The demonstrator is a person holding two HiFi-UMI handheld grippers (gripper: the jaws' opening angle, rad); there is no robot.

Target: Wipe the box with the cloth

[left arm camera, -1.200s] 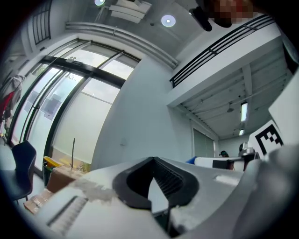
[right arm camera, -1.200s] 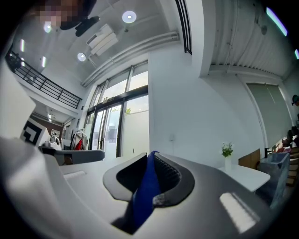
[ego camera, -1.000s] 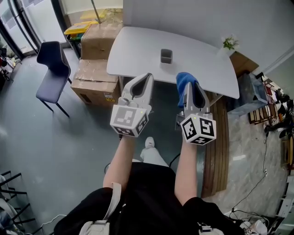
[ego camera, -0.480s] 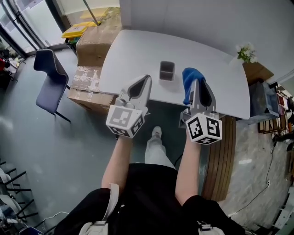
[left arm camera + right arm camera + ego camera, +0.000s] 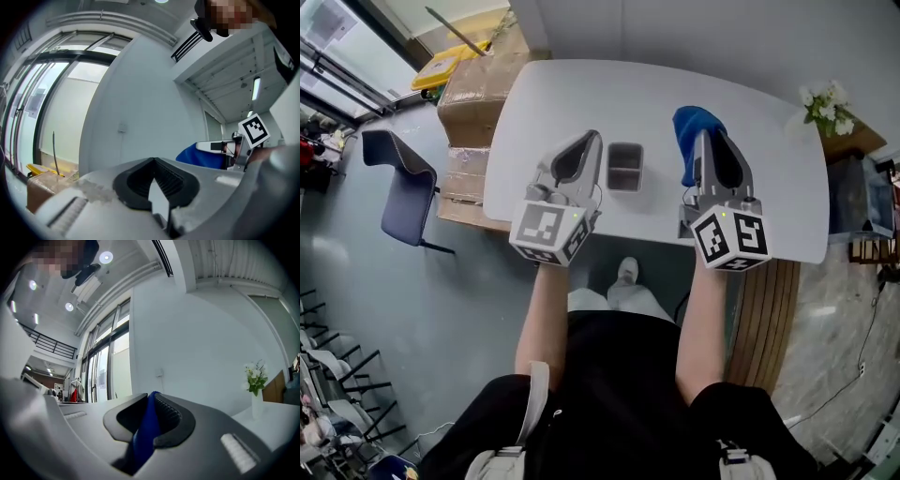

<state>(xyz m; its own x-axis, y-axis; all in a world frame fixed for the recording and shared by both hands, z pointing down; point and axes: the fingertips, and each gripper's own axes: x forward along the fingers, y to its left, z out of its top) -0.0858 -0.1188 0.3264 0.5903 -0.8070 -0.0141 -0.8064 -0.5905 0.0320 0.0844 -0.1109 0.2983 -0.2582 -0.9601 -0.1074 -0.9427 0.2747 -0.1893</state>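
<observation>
A small grey open-topped box [image 5: 624,167] stands on the white table [image 5: 581,89], near its front edge. My left gripper [image 5: 592,139] hovers just left of the box, jaws shut with nothing between them [image 5: 153,161]. On the box's right, my right gripper [image 5: 710,141] is shut on a blue cloth [image 5: 686,127], which bunches out past the jaw tips. The cloth [image 5: 145,437] runs down between the right jaws in the right gripper view. It [image 5: 201,157] also shows in the left gripper view beside the right gripper's marker cube. Neither gripper view shows the box.
Taped cardboard boxes [image 5: 473,89] are stacked on the floor at the table's left end, with a dark blue chair [image 5: 405,187] beyond them. A vase of white flowers [image 5: 825,98] stands at the table's right end. A wooden bench [image 5: 759,309] lies to the right.
The person has stepped up to the table. Both grippers have come forward over its front edge and now flank the box. The cloth stays held in the right gripper.
</observation>
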